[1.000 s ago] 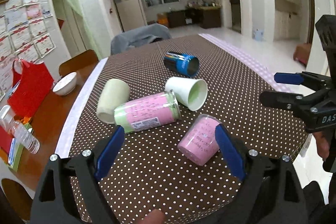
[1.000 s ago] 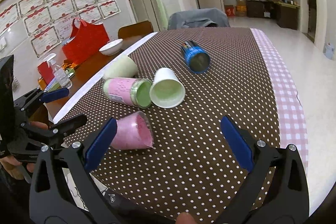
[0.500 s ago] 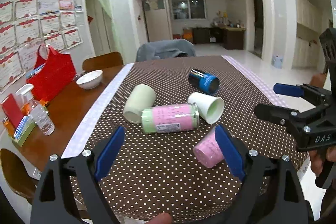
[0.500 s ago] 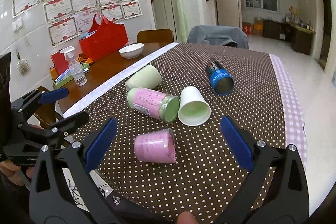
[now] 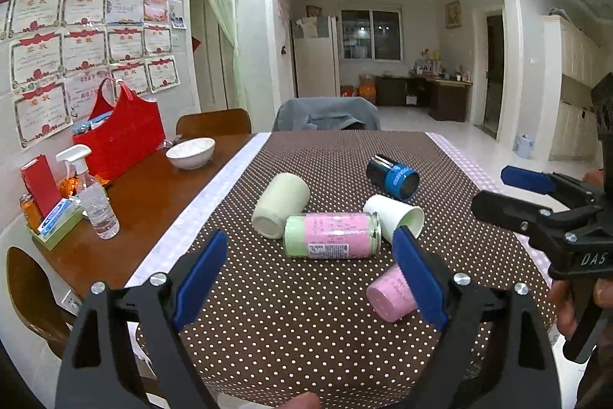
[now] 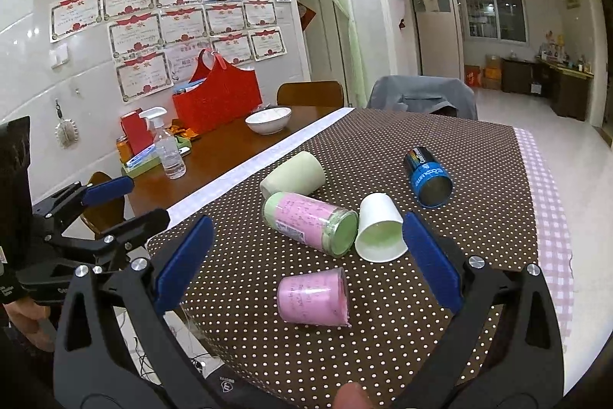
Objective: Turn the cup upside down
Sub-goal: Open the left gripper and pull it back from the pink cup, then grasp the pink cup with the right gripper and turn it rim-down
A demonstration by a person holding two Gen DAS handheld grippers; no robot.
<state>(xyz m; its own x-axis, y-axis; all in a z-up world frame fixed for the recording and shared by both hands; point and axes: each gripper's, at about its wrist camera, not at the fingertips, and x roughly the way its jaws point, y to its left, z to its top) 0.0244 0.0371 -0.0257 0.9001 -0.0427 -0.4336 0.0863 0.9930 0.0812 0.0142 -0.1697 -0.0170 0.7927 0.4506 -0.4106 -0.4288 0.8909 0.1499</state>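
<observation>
Right wrist view: my right tool (image 6: 306, 257) gapes wide, empty, the pink cup (image 6: 313, 298) lying between its blue pads.
On the dotted bench (image 6: 479, 156) the cup lies on its side at 6 o'clock of the white cup (image 6: 379, 230), axis crosswise, mouth toward 3 o'clock, translucent with scribbled writing. My left tool (image 5: 308, 276), also spread empty, sits farther off.

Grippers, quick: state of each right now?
Left gripper: open, holding nothing, above the near table edge.
Right gripper: open, holding nothing, with the small pink cup lying on its side ahead of it.
</observation>
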